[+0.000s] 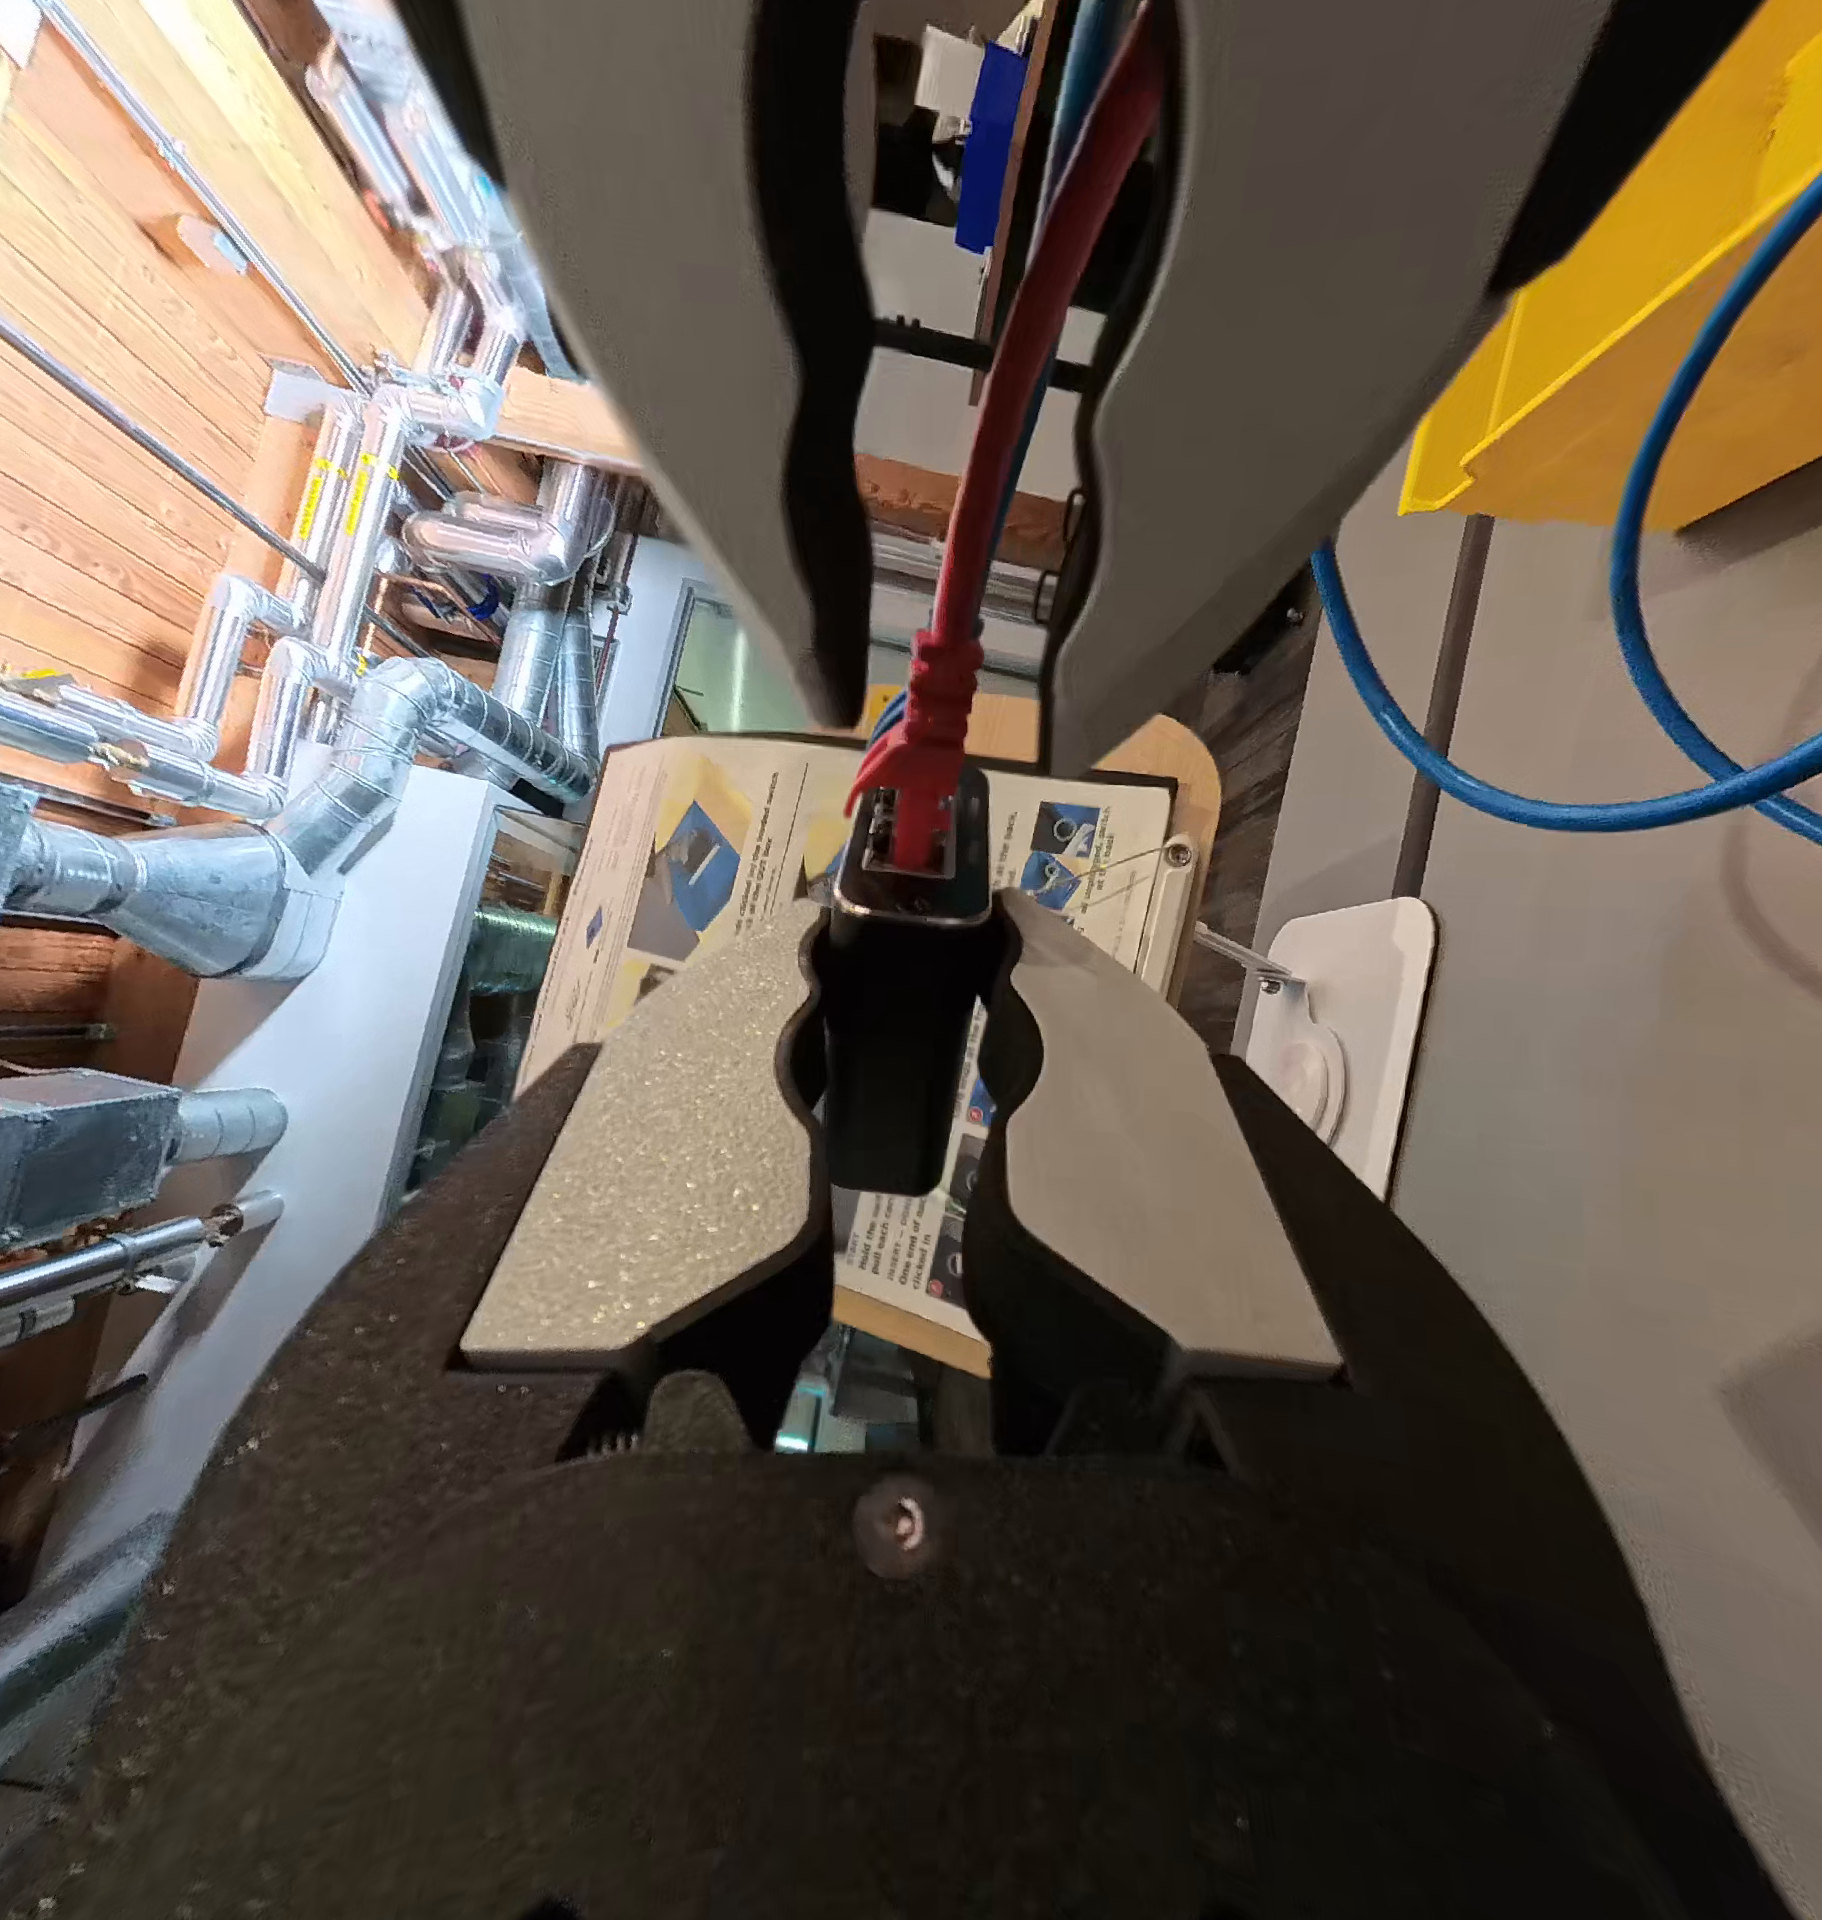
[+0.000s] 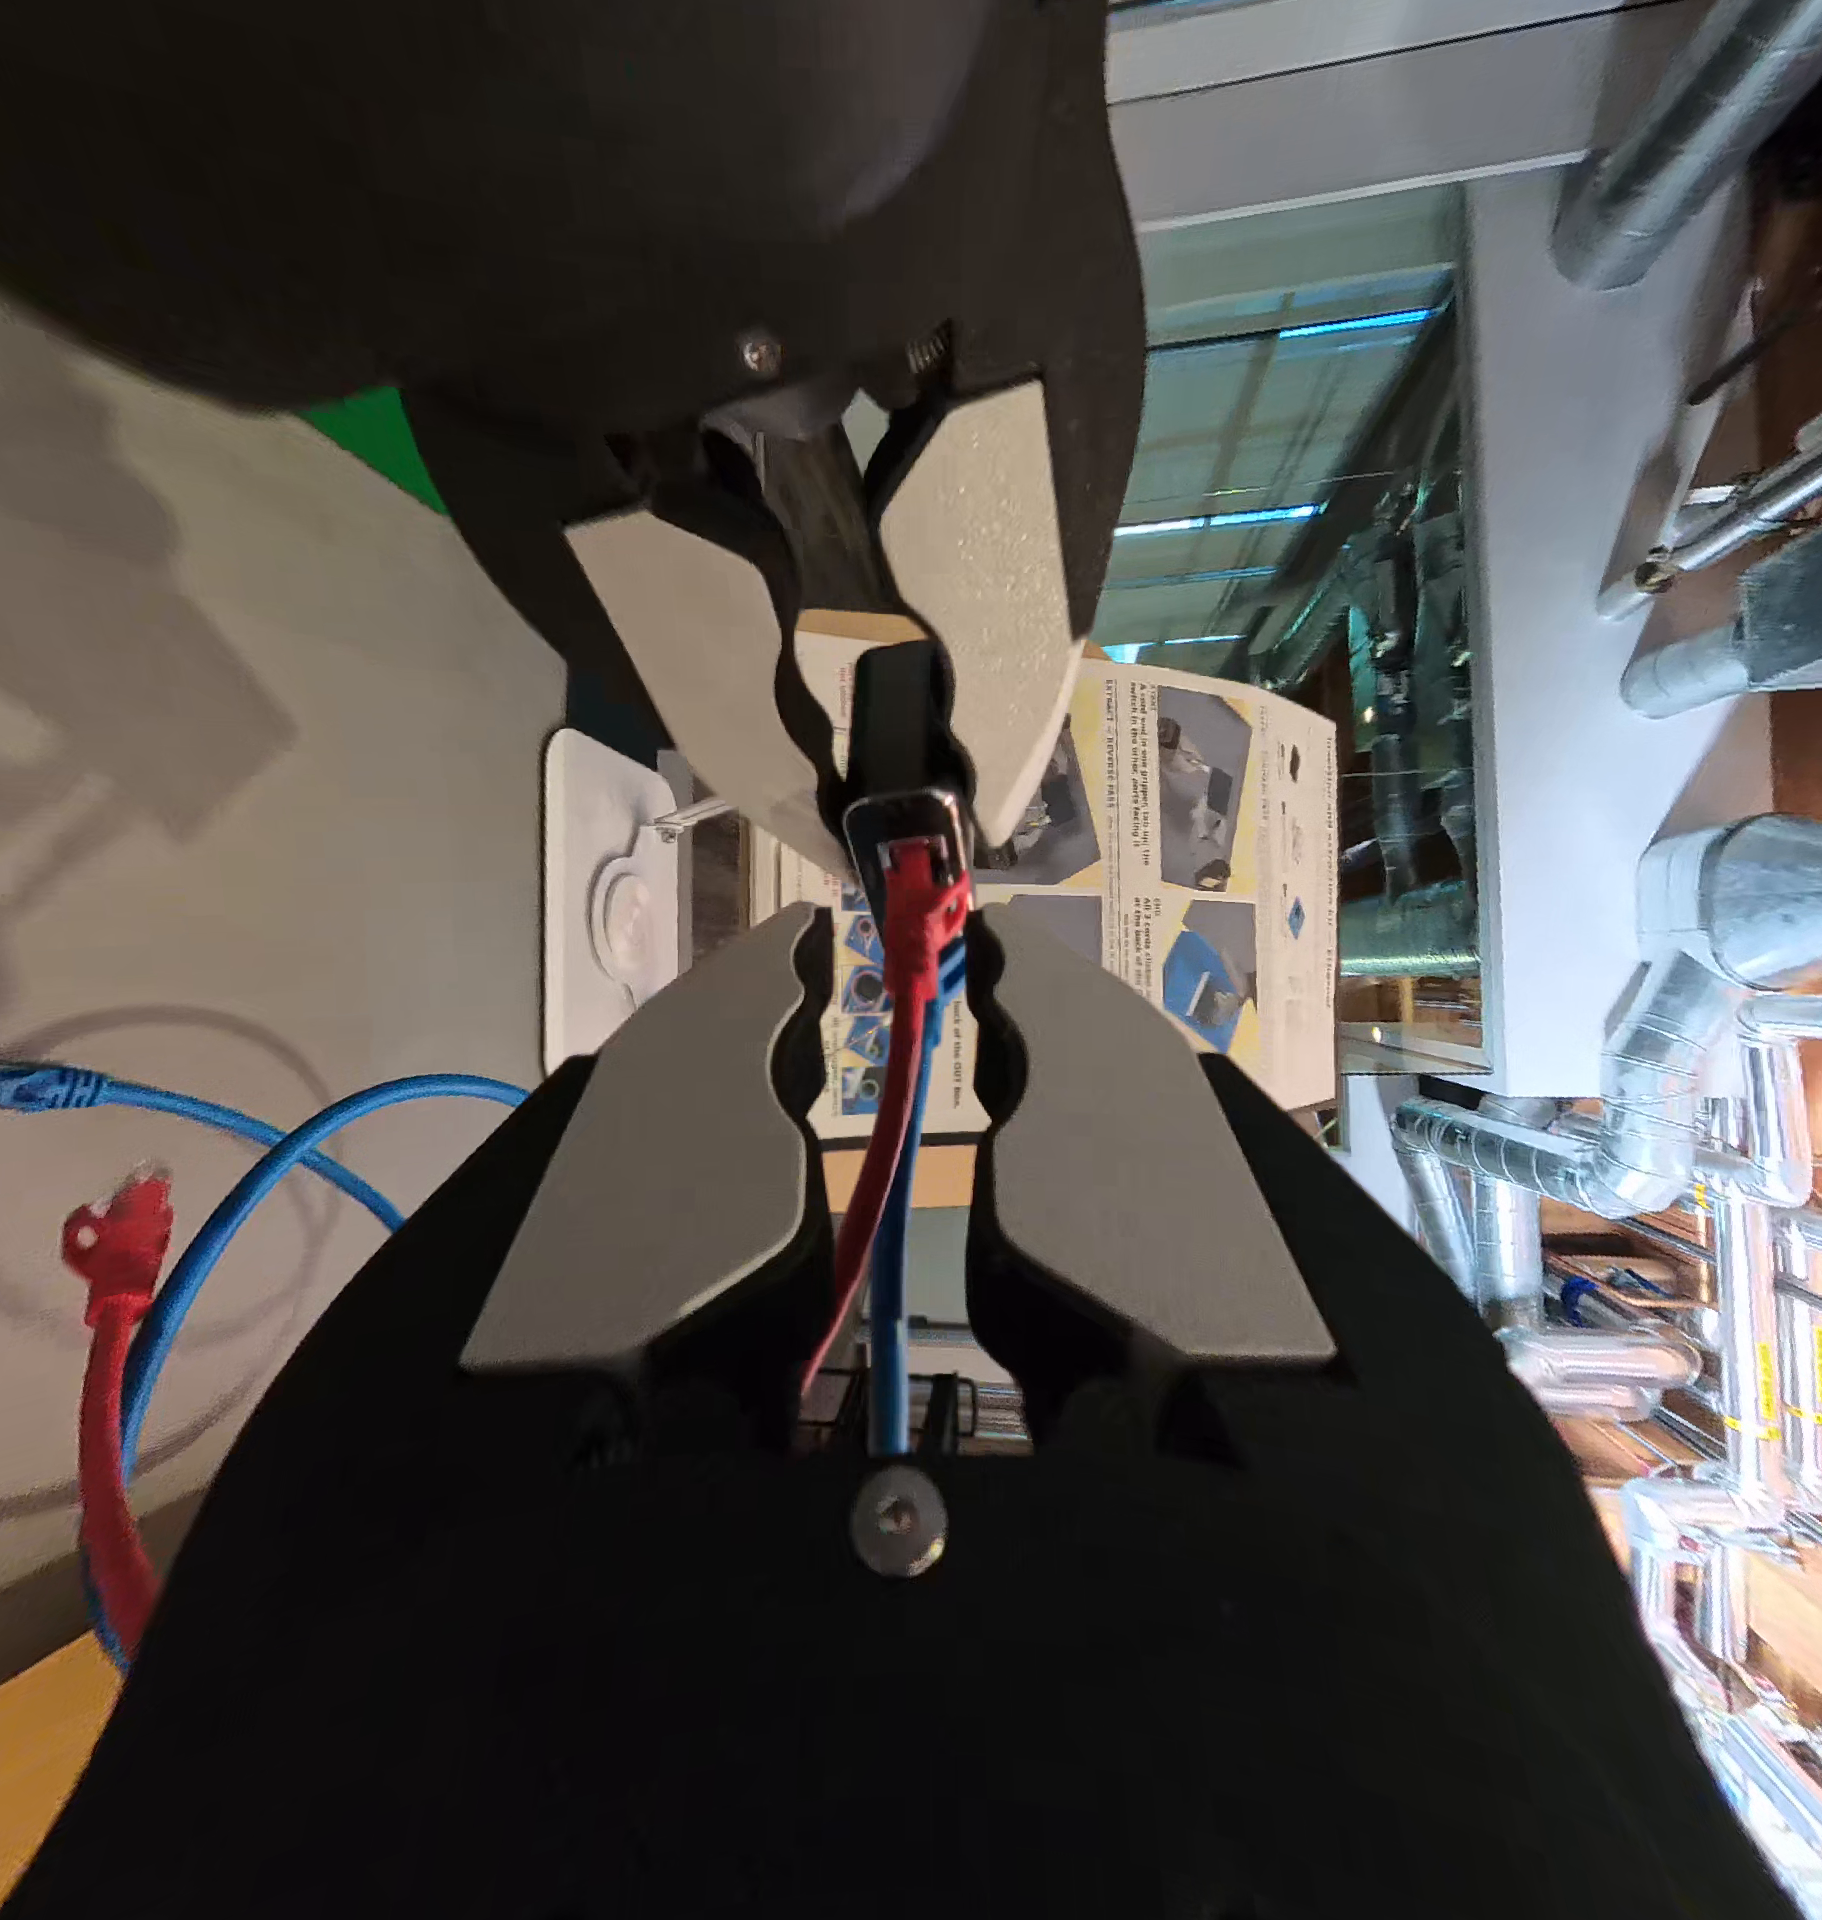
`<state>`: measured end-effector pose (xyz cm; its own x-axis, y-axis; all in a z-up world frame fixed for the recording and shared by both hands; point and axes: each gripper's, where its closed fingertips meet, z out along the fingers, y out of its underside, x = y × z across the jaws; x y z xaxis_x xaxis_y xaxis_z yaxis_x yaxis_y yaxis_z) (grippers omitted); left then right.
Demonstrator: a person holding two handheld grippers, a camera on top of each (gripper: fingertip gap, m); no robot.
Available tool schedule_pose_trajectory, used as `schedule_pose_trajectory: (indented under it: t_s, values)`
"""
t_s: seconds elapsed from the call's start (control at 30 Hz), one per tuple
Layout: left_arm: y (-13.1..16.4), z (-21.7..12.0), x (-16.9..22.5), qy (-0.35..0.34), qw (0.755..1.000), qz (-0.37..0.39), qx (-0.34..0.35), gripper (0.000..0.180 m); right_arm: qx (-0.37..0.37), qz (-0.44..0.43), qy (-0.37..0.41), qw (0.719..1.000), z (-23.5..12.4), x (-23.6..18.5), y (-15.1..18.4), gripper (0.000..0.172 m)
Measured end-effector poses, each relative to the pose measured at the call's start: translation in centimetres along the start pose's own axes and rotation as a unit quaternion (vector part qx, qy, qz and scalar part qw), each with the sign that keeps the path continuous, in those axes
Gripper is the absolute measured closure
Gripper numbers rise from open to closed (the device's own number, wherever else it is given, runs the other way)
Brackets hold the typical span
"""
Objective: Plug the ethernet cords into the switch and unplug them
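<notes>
My left gripper [image 1: 912,914] is shut on a small black switch [image 1: 907,1039], with a pad pressed on each side. A red ethernet plug [image 1: 922,800] sits in a port on the switch's end face, and its red cord [image 1: 1000,447] runs back between the fingers of my right gripper [image 1: 948,696]. In the right wrist view my right gripper [image 2: 902,920] is open around the red plug [image 2: 922,883], with a gap on both sides. A blue cord [image 2: 902,1195] runs beside the red one. The switch [image 2: 891,727] is held in the left gripper [image 2: 907,821].
A printed instruction sheet [image 1: 699,852] on a wooden board stands behind the switch. A white pad [image 1: 1343,987], a blue cable loop [image 1: 1665,623] and a yellow bin [image 1: 1665,312] lie on the grey table. A loose red plug [image 2: 122,1236] and a loose blue plug [image 2: 24,1086] lie at the left.
</notes>
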<state>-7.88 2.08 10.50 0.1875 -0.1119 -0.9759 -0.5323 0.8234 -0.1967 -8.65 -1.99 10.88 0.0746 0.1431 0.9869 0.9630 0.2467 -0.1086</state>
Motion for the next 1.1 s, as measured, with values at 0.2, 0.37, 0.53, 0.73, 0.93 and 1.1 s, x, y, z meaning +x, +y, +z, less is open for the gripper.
schedule_pose_trajectory:
  t_s: [0.2, 0.37, 0.53, 0.73, 0.93, 1.1]
  values:
    - [-1.3, -0.2, 0.4, 0.009, 1.000, 0.011, 0.013, 0.156, -0.016, -0.014, 0.009, 1.000, 0.3, 0.0, 0.6, 0.148]
    - [-1.6, -0.3, 0.5, 0.013, 1.000, 0.010, 0.017, 0.156, -0.006, -0.018, 0.025, 0.999, 0.2, 0.3, 0.5, 0.155]
    - [-1.5, -0.2, 0.5, 0.014, 1.000, 0.009, 0.010, 0.155, -0.009, -0.009, 0.017, 1.000, 0.4, 0.0, 0.5, 0.157]
    - [-1.0, 0.2, 1.5, 0.040, 0.999, 0.000, 0.002, 0.155, -0.017, 0.027, -0.016, 0.999, 0.7, -0.9, 0.9, 0.157]
    - [-0.2, 0.9, 2.9, 0.074, 0.997, 0.003, -0.009, 0.154, -0.029, 0.042, -0.057, 0.997, 1.4, -2.4, 1.7, 0.158]
    - [0.2, 1.1, 3.8, 0.101, 0.995, -0.010, -0.020, 0.153, -0.034, 0.035, -0.067, 0.997, 1.6, -3.0, 2.0, 0.159]
